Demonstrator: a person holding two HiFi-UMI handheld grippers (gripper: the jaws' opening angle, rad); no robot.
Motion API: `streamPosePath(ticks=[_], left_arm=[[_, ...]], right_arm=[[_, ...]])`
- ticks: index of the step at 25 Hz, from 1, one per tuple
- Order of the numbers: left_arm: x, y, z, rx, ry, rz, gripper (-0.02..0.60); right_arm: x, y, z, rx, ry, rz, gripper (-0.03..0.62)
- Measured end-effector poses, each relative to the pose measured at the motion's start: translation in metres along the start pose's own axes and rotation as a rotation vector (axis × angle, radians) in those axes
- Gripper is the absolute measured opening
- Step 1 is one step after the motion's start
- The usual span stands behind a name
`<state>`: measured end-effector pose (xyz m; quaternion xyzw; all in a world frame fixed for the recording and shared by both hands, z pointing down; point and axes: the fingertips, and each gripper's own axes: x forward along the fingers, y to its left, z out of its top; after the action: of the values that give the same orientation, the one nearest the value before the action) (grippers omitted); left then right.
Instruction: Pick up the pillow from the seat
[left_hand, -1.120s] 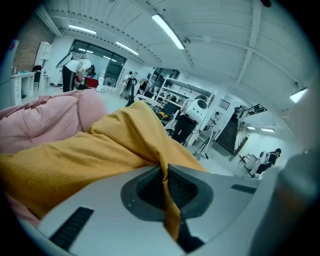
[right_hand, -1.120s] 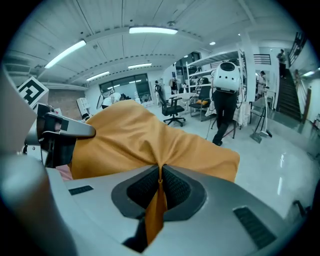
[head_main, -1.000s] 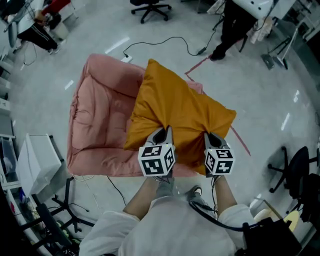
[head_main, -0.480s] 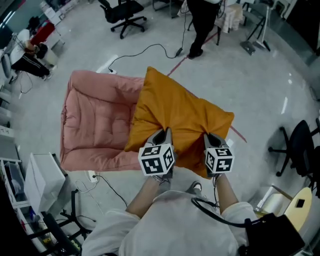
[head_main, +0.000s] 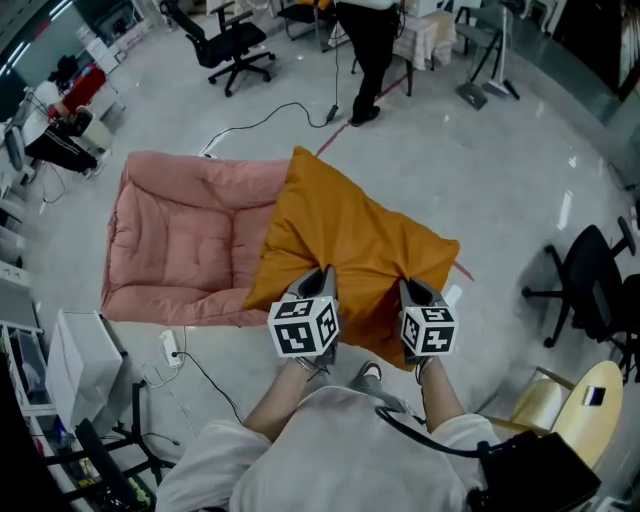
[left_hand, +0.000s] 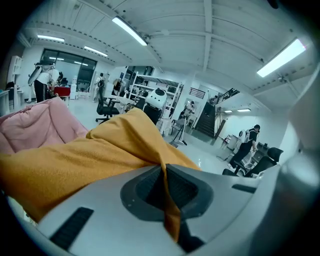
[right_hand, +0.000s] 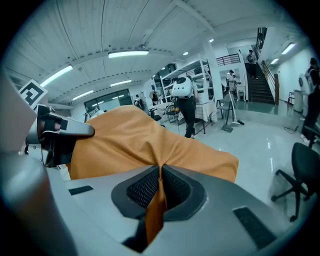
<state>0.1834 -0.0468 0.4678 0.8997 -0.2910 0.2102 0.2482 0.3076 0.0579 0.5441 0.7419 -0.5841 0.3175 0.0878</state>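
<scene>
Hanging by its near edge was one orange pillow (head_main: 345, 235). The left gripper (head_main: 321, 274) and right gripper (head_main: 411, 288) were each clamped tight on a fold of its fabric. The pillow sat mostly right of the pink seat (head_main: 175, 245), its far corner overlapping the seat in the head view. Pickup was judged nearly complete, with only carrying it clear left to do.

Glossy grey floor (head_main: 500, 150), office chair (head_main: 232, 45)
</scene>
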Motion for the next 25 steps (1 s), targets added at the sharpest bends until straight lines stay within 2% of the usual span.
streamPosePath(ticks=[5,12,16,20,25], left_arm=[[-0.004,-0.049,-0.02,-0.006,0.021,-0.022,0.014],[0.0,-0.086,-0.022,0.074,0.073,-0.104,0.014],[0.003,-0.1,-0.014,0.128,0.068,-0.146,0.014],[0.007,-0.11,-0.016,0.133,0.077,-0.182,0.014],[0.006,-0.114,-0.017,0.139,0.082,-0.195,0.014]], right_arm=[[-0.043,-0.035,-0.014,0.0,0.017,-0.009,0.038],[-0.075,-0.056,-0.026,0.068,0.005,-0.064,0.038],[-0.083,-0.062,-0.024,0.082,-0.015,-0.095,0.038],[-0.087,-0.071,-0.026,0.107,-0.026,-0.141,0.038],[-0.094,-0.072,-0.028,0.086,-0.019,-0.164,0.038]])
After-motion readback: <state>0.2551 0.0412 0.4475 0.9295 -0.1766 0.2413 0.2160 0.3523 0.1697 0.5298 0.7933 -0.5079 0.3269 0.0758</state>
